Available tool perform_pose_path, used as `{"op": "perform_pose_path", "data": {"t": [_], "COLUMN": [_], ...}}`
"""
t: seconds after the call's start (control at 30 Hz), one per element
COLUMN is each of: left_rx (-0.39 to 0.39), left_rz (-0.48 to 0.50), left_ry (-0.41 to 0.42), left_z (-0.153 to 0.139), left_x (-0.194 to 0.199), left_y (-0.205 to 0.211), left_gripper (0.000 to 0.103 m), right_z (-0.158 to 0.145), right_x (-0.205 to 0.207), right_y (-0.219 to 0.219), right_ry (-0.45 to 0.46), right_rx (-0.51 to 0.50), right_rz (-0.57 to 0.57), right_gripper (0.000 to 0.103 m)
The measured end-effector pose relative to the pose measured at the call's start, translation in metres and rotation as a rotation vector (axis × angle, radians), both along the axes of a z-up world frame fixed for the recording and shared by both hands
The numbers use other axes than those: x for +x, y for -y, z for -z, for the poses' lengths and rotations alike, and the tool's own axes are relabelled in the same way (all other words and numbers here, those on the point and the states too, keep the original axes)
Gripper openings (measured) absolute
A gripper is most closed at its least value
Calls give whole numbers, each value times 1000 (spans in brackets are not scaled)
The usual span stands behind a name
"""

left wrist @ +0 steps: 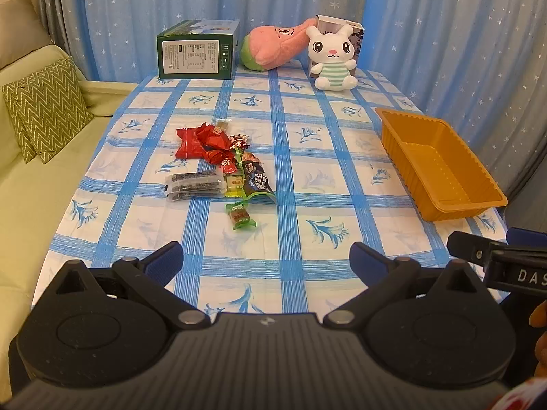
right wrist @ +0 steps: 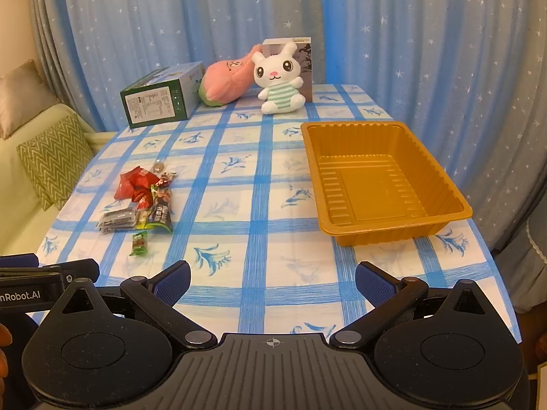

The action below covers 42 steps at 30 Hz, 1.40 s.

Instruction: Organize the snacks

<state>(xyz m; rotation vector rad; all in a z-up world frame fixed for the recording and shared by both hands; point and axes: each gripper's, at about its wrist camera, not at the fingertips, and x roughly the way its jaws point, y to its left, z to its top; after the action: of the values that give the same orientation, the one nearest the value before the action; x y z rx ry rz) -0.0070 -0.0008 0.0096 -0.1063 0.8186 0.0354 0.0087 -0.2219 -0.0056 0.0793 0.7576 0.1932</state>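
Note:
A pile of wrapped snacks [left wrist: 218, 160] lies on the blue checked tablecloth: red packets [left wrist: 198, 141], grey-black bars [left wrist: 195, 186], a dark packet [left wrist: 258, 179] and a single green-wrapped candy [left wrist: 241, 217] nearest me. The pile also shows in the right wrist view [right wrist: 143, 201]. An orange plastic tray [right wrist: 383, 177] stands empty at the right; it also shows in the left wrist view [left wrist: 441, 164]. My left gripper [left wrist: 266, 259] is open and empty over the near table edge. My right gripper [right wrist: 273, 280] is open and empty, in front of the tray.
A green box [left wrist: 198, 51], a pink plush [left wrist: 273, 46] and a white bunny plush [left wrist: 333, 56] leaning on a small box stand at the table's far edge. A sofa with a zigzag cushion [left wrist: 48, 109] is to the left. Blue curtains hang behind.

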Motion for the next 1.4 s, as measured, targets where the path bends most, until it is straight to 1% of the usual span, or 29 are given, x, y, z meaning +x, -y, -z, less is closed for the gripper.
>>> {"op": "perform_pose_path", "data": {"t": [1.4], "left_rx": [-4], "left_rz": [3], "left_ry": [0], "left_z": [-4], "left_x": [0], "left_y": [4], "left_gripper": [103], "right_z": [-2], "right_x": [1], "right_y": [3], "right_ry": [0], "right_rx": [-10], "right_rz": [7], "right_gripper": [102]}}
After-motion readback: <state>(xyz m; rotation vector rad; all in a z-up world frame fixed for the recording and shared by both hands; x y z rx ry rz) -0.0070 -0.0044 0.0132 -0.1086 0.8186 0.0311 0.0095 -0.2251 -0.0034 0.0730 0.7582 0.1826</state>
